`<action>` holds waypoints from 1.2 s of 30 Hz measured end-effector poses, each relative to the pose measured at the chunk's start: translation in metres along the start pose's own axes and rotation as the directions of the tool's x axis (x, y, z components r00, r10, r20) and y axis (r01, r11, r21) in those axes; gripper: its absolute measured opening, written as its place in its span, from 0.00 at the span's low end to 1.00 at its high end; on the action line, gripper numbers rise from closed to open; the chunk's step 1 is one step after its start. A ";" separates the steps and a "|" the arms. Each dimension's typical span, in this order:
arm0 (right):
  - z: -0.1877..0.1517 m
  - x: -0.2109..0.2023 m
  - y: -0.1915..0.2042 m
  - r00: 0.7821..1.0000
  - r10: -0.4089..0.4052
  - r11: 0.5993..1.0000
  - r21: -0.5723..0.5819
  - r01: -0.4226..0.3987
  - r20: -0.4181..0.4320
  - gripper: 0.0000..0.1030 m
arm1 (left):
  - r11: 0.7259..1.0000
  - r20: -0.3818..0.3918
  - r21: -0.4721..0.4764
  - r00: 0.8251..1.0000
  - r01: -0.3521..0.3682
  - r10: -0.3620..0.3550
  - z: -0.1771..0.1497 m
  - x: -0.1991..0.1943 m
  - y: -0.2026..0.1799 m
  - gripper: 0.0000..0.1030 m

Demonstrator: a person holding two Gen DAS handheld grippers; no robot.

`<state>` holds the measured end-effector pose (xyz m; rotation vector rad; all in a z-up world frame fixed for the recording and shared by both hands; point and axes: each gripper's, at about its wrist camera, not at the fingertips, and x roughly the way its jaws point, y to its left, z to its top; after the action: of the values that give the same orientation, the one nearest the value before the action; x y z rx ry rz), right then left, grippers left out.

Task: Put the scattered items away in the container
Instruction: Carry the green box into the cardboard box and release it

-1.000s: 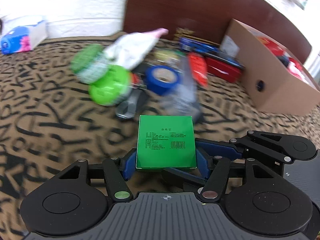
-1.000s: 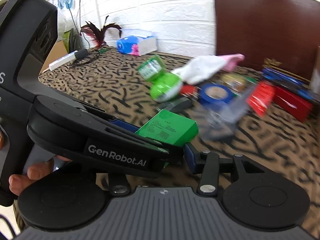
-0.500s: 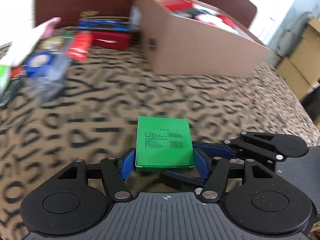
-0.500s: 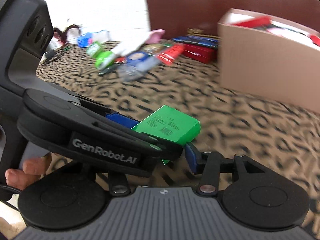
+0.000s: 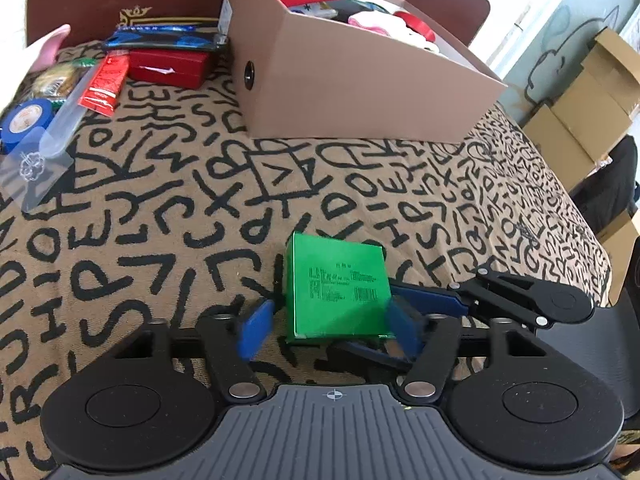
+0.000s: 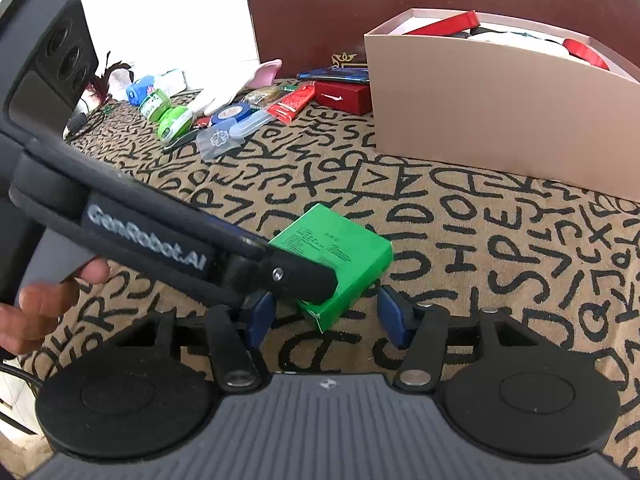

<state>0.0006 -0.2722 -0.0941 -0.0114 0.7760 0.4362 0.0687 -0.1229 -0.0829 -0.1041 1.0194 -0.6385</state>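
A green box (image 5: 338, 288) sits tilted low over the patterned cloth, between the blue pads of my left gripper (image 5: 328, 328). The left pad stands clear of it and the right pad is at its edge; these jaws are closing. My right gripper (image 6: 326, 318) also straddles the green box (image 6: 340, 252) without its pads touching, and its jaws are opening. One left gripper finger (image 6: 296, 276) lies across the box in the right wrist view. The cardboard container (image 5: 360, 92) stands beyond, holding several items.
Loose items lie at the far left: a blue tape roll (image 5: 24, 116), a clear plastic case (image 5: 36, 164), a red packet (image 5: 106, 84), a red box (image 5: 172, 66) and a green bottle (image 6: 154, 104). A dark headboard (image 6: 400, 8) backs the container (image 6: 500, 120). Cardboard cartons (image 5: 580, 112) stand off to the right.
Both views have swung from the item pile to the cardboard container. The green box, earlier clamped square in the left pads, now sits tilted with the left pad off it.
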 end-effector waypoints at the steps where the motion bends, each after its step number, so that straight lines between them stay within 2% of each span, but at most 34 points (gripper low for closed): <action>1: 0.001 0.000 0.001 1.000 0.000 1.000 -0.003 0.000 0.000 0.59 | 1.000 -0.002 0.002 1.000 0.003 -0.003 0.000 0.000 -0.001 0.63; 10: 0.001 -0.001 -0.002 1.000 -0.004 1.000 0.001 0.004 -0.004 0.56 | 1.000 -0.007 0.023 1.000 -0.013 0.013 0.003 0.006 -0.007 0.64; 12: 0.003 -0.004 -0.002 0.999 -0.037 0.999 -0.009 0.037 0.015 0.56 | 1.000 -0.002 0.025 1.000 -0.013 0.013 0.004 0.004 -0.009 0.63; 17: 0.013 -0.017 -0.006 0.997 -0.052 0.998 -0.020 0.053 0.060 0.56 | 0.998 0.042 0.057 0.999 -0.019 0.016 0.016 -0.006 -0.025 0.63; 27: 0.071 -0.048 -0.028 0.971 -0.091 0.993 -0.059 0.107 0.223 0.56 | 0.997 0.192 0.083 0.981 0.007 -0.023 0.080 -0.032 -0.049 0.63; 31: 0.098 -0.048 -0.035 0.957 -0.103 0.987 -0.093 0.132 0.271 0.56 | 0.996 0.246 0.093 0.969 -0.008 -0.015 0.109 -0.036 -0.054 0.64; 36: 0.127 -0.035 -0.052 0.948 -0.096 0.984 -0.115 0.136 0.303 0.56 | 0.998 0.281 0.061 0.960 -0.011 -0.007 0.143 -0.030 -0.046 0.65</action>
<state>0.0845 -0.3112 0.0132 -0.1155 0.4465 0.3667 0.1548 -0.1738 0.0336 -0.1353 0.7237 -0.6329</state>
